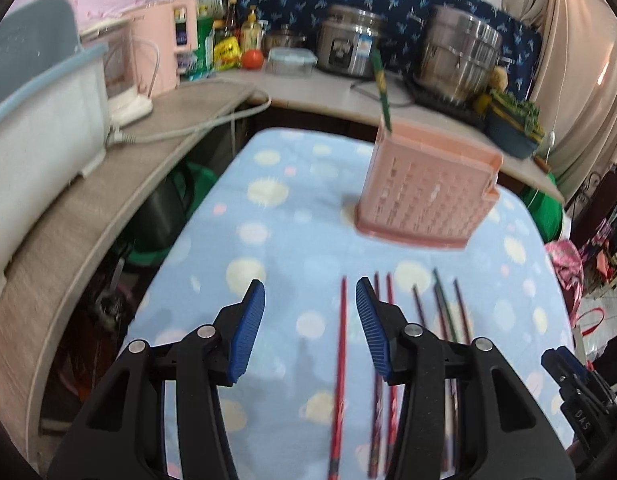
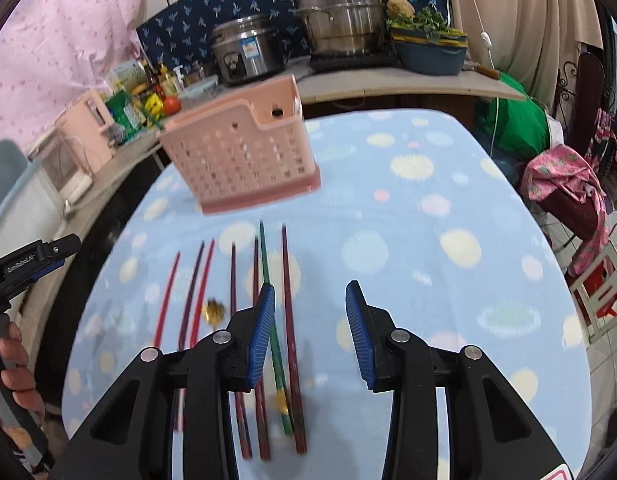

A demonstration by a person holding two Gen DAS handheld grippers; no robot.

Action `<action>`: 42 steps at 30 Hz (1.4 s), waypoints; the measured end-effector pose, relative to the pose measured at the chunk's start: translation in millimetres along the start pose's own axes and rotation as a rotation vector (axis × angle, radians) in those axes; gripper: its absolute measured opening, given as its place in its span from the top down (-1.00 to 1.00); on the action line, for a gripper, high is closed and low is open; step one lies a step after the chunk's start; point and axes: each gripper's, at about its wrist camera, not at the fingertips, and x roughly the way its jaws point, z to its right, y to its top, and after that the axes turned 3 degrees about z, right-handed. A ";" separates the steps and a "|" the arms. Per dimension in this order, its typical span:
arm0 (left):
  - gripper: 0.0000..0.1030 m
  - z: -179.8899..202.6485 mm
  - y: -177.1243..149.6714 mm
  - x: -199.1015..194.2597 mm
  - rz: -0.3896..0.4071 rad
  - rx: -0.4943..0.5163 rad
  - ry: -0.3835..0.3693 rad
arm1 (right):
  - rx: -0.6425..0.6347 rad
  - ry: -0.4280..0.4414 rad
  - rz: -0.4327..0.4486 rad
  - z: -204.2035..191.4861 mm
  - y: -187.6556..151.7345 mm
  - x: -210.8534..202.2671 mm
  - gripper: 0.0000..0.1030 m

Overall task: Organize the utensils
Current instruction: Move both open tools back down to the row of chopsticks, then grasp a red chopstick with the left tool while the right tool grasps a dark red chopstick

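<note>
Both sets of jaws stand apart with nothing between the pads. The left gripper (image 1: 310,328) hovers over the red chopstick (image 1: 340,380) at the left end of the row on the tabletop (image 1: 268,240). The right gripper (image 2: 310,332) hangs by the green chopstick (image 2: 268,300) (tightly crowded by neighbours). The pink basket (image 1: 424,188) waits beyond. Likely risk: closing on two sticks together, or scattering the row.

The near ends of the chopsticks (image 1: 342,364) are cut off by the bottom edge in the left wrist view, and two are partly hidden behind the left tongs (image 1: 310,330). The pink basket (image 2: 244,160) is blurred, so its contents cannot be told.
</note>
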 end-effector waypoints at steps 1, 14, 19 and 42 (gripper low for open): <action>0.12 -1.3 -9.0 1.2 -0.015 0.009 0.003 | -0.002 -0.006 -0.013 1.2 -9.4 -0.4 0.30; 0.12 -0.7 -92.7 9.9 -0.154 0.079 0.019 | -0.040 -0.015 -0.126 0.0 -81.2 4.3 0.30; 0.12 2.2 -106.7 11.2 -0.187 0.092 0.010 | -0.067 -0.010 -0.142 -7.0 -92.2 5.9 0.38; 0.13 9.4 -133.1 16.0 -0.237 0.112 -0.008 | -0.074 -0.028 -0.158 -5.2 -98.9 14.0 0.75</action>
